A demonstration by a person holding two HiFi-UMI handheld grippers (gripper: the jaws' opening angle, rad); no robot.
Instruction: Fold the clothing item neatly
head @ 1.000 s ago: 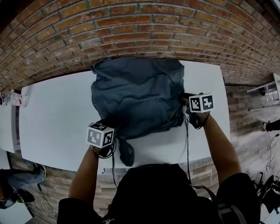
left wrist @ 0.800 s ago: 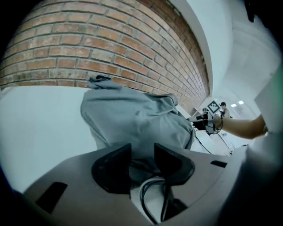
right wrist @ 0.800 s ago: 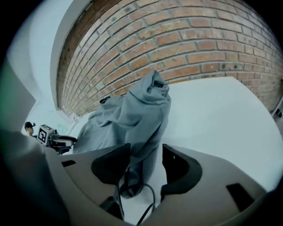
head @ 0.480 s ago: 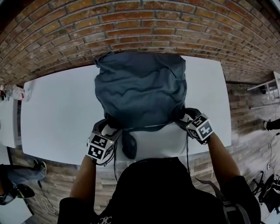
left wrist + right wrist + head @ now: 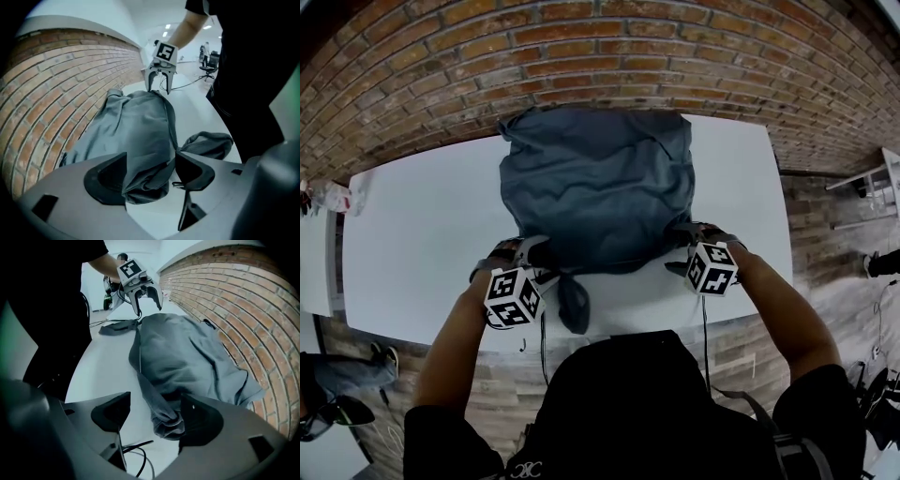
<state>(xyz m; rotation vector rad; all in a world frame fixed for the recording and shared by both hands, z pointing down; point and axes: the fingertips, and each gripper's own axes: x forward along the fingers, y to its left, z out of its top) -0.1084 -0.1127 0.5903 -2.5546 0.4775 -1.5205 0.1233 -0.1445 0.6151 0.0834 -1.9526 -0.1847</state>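
Loosely rumpled grey garment, soft creases, white table, left claw and right claw just opened, cloth seemingly slack between.

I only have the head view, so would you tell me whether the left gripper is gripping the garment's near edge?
Observer: No, the jaws of the left gripper have just been opening and stand apart; a bunched corner of the garment lies loose between them.
Operator: Thank you, and the right gripper?
Observer: Its jaws have just been opening too; the garment's edge lies by one jaw, with bare table showing next to the other.
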